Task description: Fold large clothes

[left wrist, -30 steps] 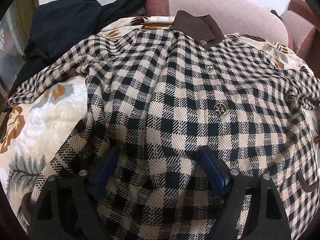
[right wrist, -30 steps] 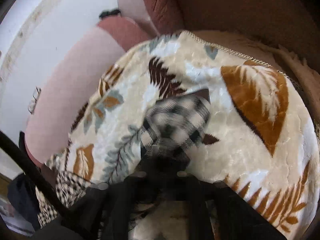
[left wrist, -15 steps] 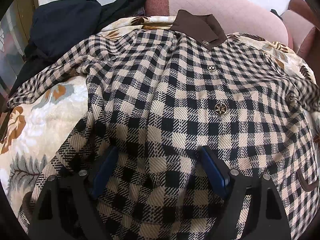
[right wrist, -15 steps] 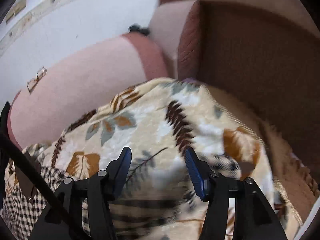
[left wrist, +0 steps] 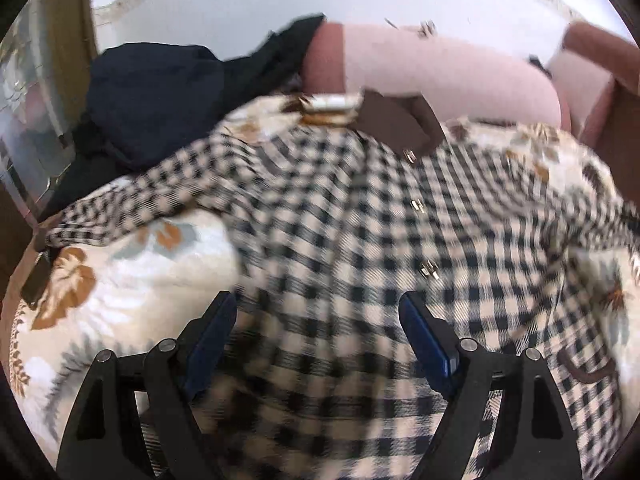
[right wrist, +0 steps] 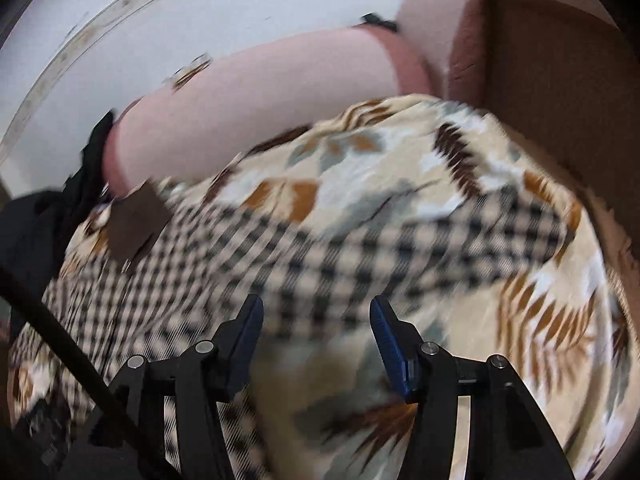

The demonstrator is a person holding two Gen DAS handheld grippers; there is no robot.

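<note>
A black-and-cream checked jacket [left wrist: 360,240] with a brown collar [left wrist: 394,120] and gold buttons lies front up, spread on a leaf-print blanket [left wrist: 132,264]. My left gripper [left wrist: 318,320] is open, lifted just above the jacket's lower front. In the right wrist view the jacket's right sleeve [right wrist: 460,236] lies stretched out on the blanket [right wrist: 540,340]. My right gripper [right wrist: 316,320] is open and empty, above the sleeve's near edge. Both views are motion-blurred.
The blanket covers a sofa with pink cushions [left wrist: 440,72] behind and a brown armrest [right wrist: 560,80] at the right. A pile of dark clothes [left wrist: 160,92] lies at the back left. A white wall stands behind.
My left gripper has lifted off the jacket and pulled back. My right gripper let go of the sleeve cuff, opened and swung back left; the sleeve now lies flat.
</note>
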